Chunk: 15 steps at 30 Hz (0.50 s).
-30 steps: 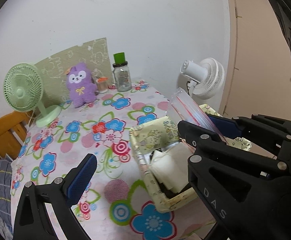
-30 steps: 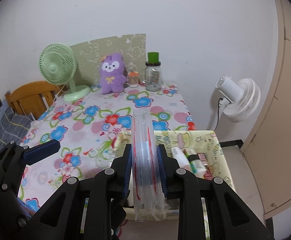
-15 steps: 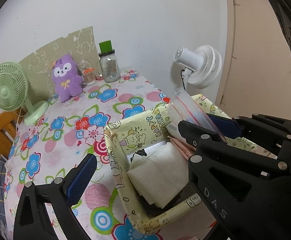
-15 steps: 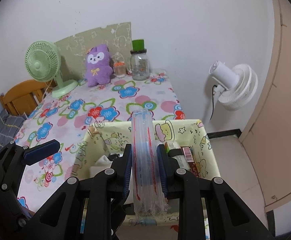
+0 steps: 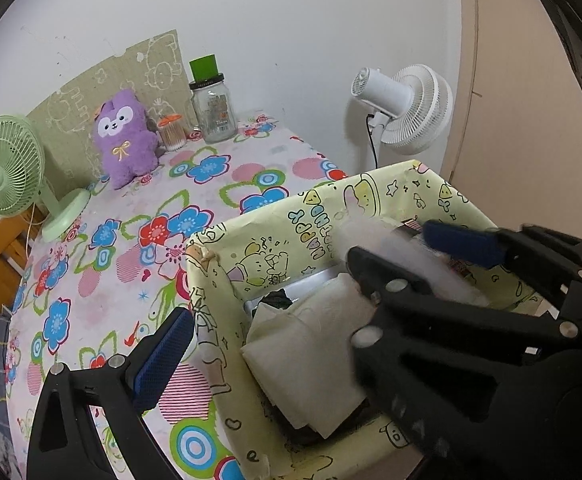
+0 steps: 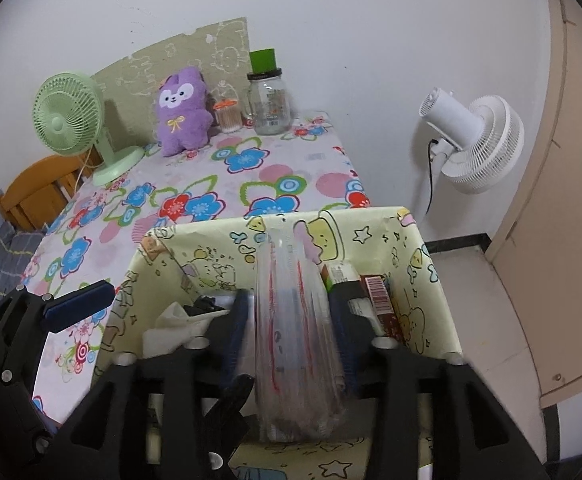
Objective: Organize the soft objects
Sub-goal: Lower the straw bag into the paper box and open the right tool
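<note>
The right gripper (image 6: 291, 320) had just been opening, pads off the clear zip bag (image 6: 295, 320) standing between them inside the yellow cartoon-print box (image 6: 423, 280); the left gripper (image 5: 303, 300) gaped empty.

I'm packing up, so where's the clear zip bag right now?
In the right wrist view the clear zip bag stands upright over the yellow cartoon box, between the right gripper's just-opened jaws.

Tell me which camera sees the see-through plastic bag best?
The right wrist view. There the clear plastic bag stands in the middle, over the yellow cartoon box, red stripes plain, between the right gripper fingers, which have just been opening. The left wrist view shows the bag only as a blurred strip, partly hidden behind the black finger.
</note>
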Available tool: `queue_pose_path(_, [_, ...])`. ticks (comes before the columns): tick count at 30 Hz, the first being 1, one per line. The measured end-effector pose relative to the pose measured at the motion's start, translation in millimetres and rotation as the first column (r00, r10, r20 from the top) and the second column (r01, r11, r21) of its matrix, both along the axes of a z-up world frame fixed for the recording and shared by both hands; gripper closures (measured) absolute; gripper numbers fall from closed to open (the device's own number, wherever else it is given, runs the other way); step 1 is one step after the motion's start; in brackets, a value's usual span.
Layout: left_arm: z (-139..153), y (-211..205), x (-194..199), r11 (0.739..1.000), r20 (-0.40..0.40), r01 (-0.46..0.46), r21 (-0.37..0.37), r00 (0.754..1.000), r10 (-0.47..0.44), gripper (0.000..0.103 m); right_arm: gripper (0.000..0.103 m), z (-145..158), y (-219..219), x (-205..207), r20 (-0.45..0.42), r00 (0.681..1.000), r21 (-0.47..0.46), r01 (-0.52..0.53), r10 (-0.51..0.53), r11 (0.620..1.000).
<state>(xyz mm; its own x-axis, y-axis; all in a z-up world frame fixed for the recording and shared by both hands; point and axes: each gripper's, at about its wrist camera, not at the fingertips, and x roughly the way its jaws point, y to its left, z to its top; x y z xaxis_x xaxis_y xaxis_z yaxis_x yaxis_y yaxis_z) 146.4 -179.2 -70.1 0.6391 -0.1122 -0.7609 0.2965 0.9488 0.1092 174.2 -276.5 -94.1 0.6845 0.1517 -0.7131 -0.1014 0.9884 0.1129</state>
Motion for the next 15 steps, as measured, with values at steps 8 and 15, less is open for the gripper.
queue_pose_path(8, [9.1,11.1,-6.2,1.000,0.028,-0.029,-0.003,0.999,0.029,0.001,0.024,11.2,5.6,-11.2,0.028,1.000,0.011,-0.004,0.003,1.000])
queue_pose_path(15, [24.9,36.9,-21.2,0.997,0.061,-0.054,-0.050,0.997,0.057,0.001,0.014,26.8,21.7,-30.4,0.071,0.997,0.017,0.018,-0.019,1.000])
